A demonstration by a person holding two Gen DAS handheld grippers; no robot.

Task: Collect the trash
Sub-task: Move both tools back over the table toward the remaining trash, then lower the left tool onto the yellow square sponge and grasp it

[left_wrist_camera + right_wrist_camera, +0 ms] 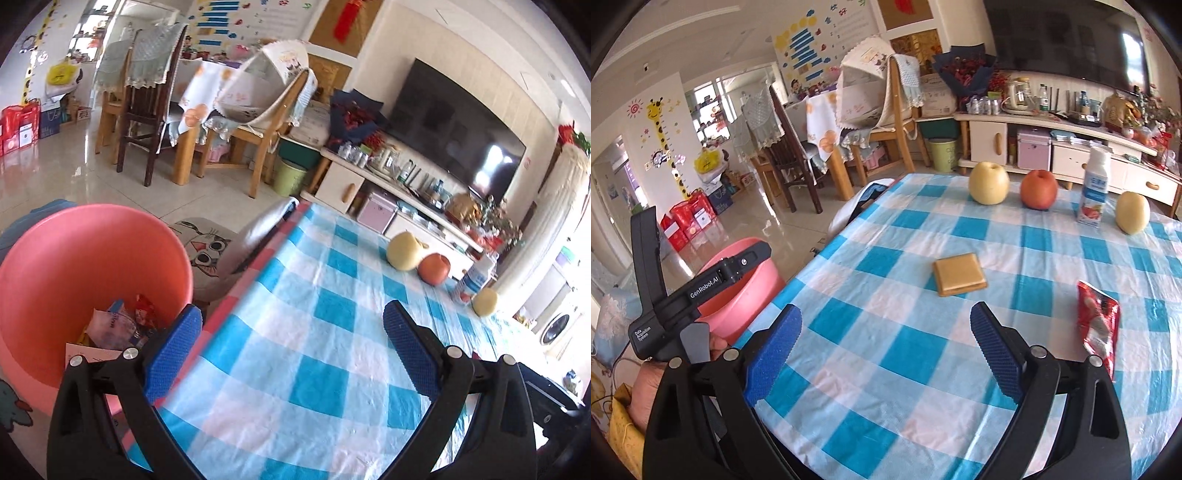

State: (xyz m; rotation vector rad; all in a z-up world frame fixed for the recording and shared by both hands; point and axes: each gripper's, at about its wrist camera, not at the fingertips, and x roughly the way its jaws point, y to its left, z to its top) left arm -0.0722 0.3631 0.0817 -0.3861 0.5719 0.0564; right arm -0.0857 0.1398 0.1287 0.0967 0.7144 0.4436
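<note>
A pink bin (74, 266) stands on the floor by the table's left edge, holding several wrappers (122, 325). My left gripper (291, 317) is open and empty, straddling the table edge beside the bin. In the right wrist view my right gripper (886, 325) is open and empty above the blue checked tablecloth (916, 354). Ahead of it lies a flat gold packet (959, 274). A red snack wrapper (1099, 321) lies to its right. The left gripper's body (683, 291) and the hand holding it show at the left, above the pink bin (738, 295).
Two yellow pears (989, 183) (1132, 212), a red apple (1038, 189) and a yoghurt bottle (1094, 186) stand along the table's far edge. Chairs (886, 122), a green bin (942, 153) and a TV cabinet (1052, 147) lie beyond. A cushioned stool (210, 251) is by the bin.
</note>
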